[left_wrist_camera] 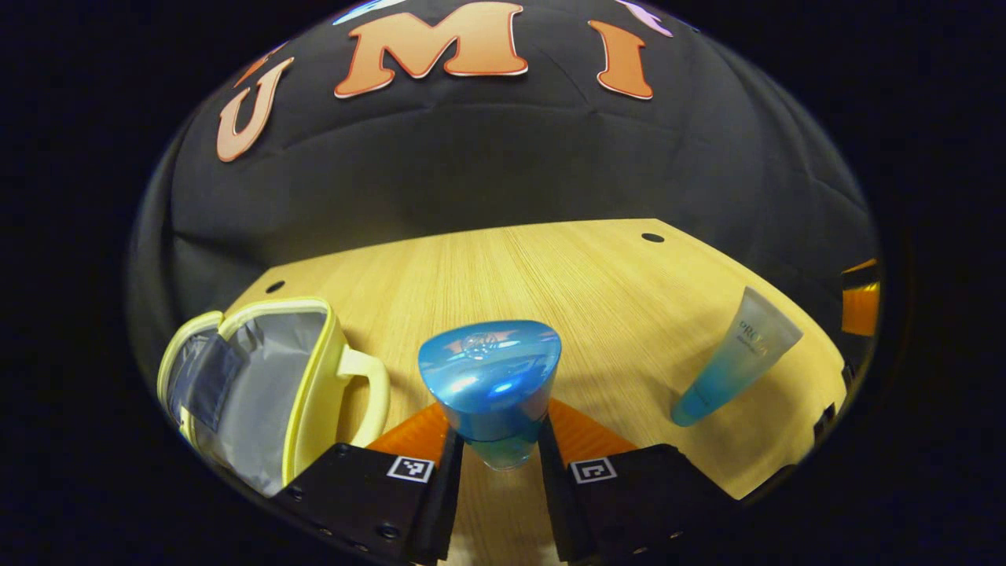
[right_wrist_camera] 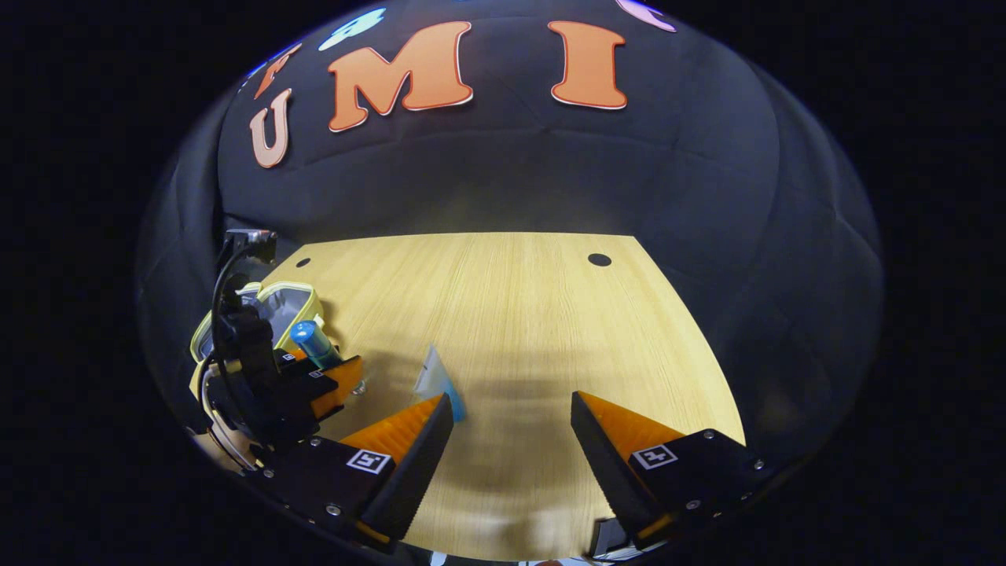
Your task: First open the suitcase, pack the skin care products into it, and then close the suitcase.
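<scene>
In the left gripper view my left gripper [left_wrist_camera: 497, 456] is shut on a blue bottle [left_wrist_camera: 491, 385] with a glossy cap, held above the wooden table [left_wrist_camera: 566, 283]. The small yellow suitcase [left_wrist_camera: 259, 385] lies open to its left, its grey lining showing. A translucent blue tube [left_wrist_camera: 735, 358] lies on the table at the right. In the right gripper view my right gripper [right_wrist_camera: 511, 424] stands open over bare table. The tube [right_wrist_camera: 438, 383] lies just beyond its left finger. Farther left, the left gripper [right_wrist_camera: 314, 369] holds the blue bottle [right_wrist_camera: 313, 343] beside the suitcase [right_wrist_camera: 271, 306].
The table [right_wrist_camera: 534, 314] has round holes near its far corners [right_wrist_camera: 599, 259]. The black cloth wall rises directly behind the far edge. A cable [right_wrist_camera: 224, 275] loops off the left gripper's body at the table's left side.
</scene>
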Tool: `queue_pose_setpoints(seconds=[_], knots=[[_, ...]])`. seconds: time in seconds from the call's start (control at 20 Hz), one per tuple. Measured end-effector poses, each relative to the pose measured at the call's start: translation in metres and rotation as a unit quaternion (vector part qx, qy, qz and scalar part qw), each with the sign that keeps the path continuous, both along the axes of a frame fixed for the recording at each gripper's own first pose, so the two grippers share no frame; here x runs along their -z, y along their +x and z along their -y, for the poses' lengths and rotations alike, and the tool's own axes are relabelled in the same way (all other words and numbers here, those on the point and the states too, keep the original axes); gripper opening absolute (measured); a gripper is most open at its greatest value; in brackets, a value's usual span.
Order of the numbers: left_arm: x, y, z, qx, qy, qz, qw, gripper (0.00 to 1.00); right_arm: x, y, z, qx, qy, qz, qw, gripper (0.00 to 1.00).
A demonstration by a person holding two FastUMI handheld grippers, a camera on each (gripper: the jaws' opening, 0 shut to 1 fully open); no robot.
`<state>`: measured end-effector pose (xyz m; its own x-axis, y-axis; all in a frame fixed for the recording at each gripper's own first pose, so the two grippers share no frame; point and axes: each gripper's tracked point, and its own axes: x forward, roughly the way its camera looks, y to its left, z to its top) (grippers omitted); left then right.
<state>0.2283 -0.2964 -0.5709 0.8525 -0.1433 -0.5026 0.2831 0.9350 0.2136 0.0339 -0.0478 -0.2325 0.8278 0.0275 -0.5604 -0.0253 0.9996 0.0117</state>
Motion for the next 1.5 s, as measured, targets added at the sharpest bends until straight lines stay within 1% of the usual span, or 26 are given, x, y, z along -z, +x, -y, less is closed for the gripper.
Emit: queue_pose_setpoints(seconds=[0.05,0.2,0.3,0.4,0.55,0.6,0.7,1.0,1.05,1.1,1.15,1.2,1.25,1.3,1.35,1.4,1.5], knots=[[-0.005,-0.005,0.001,0.002,0.003,-0.004,1.000,0.47,-0.002,0.000,-0.005,0.000,0.004,0.004,1.000,0.96],[-0.030,-0.027,0.001,0.014,0.024,-0.011,1.000,0.48,-0.008,-0.001,-0.022,-0.011,0.027,0.008,1.000,0.96],[-0.045,-0.049,0.004,0.024,0.012,-0.028,0.999,0.48,-0.008,0.000,-0.034,-0.022,0.033,0.011,0.999,0.96],[-0.065,-0.070,0.004,0.025,-0.004,-0.038,0.999,0.49,-0.003,0.002,-0.047,-0.036,0.029,0.014,0.999,0.96],[-0.092,-0.098,-0.001,0.026,-0.006,-0.046,0.999,0.47,0.017,0.009,-0.066,-0.056,0.020,0.005,0.998,0.96],[-0.100,-0.105,-0.005,0.023,-0.004,-0.046,0.999,0.50,0.027,0.013,-0.071,-0.062,0.014,-0.003,0.998,0.96],[-0.114,-0.118,-0.014,0.014,-0.007,-0.039,0.999,0.48,0.049,0.020,-0.075,-0.069,0.015,-0.031,0.997,0.96],[-0.134,-0.144,-0.050,-0.026,-0.034,-0.048,0.998,0.48,0.101,0.056,-0.064,-0.057,-0.016,-0.080,0.995,0.95],[-0.135,-0.145,-0.057,-0.032,-0.032,-0.050,0.998,0.50,0.107,0.058,-0.066,-0.056,-0.015,-0.089,0.994,0.93],[-0.137,-0.145,-0.065,-0.038,-0.027,-0.050,0.998,0.48,0.115,0.058,-0.068,-0.053,-0.015,-0.103,0.993,0.85],[-0.140,-0.145,-0.073,-0.045,-0.023,-0.049,0.998,0.50,0.122,0.057,-0.069,-0.053,-0.017,-0.115,0.992,0.83],[-0.141,-0.144,-0.079,-0.049,-0.019,-0.051,0.997,0.50,0.126,0.057,-0.070,-0.054,-0.019,-0.120,0.991,0.78],[-0.141,-0.144,-0.086,-0.057,-0.017,-0.054,0.997,0.48,0.130,0.057,-0.071,-0.055,-0.022,-0.122,0.991,0.76],[-0.142,-0.143,-0.091,-0.062,-0.020,-0.059,0.996,0.50,0.132,0.057,-0.073,-0.056,-0.025,-0.125,0.990,0.70],[-0.143,-0.144,-0.095,-0.065,-0.027,-0.065,0.995,0.47,0.135,0.058,-0.073,-0.056,-0.025,-0.129,0.990,0.64],[-0.144,-0.143,-0.098,-0.066,-0.033,-0.071,0.995,0.48,0.130,0.057,-0.072,-0.053,-0.019,-0.130,0.990,0.45],[-0.148,-0.143,-0.109,-0.068,-0.031,-0.079,0.994,0.49,0.129,0.052,-0.078,-0.053,0.008,-0.147,0.988,0.43]])
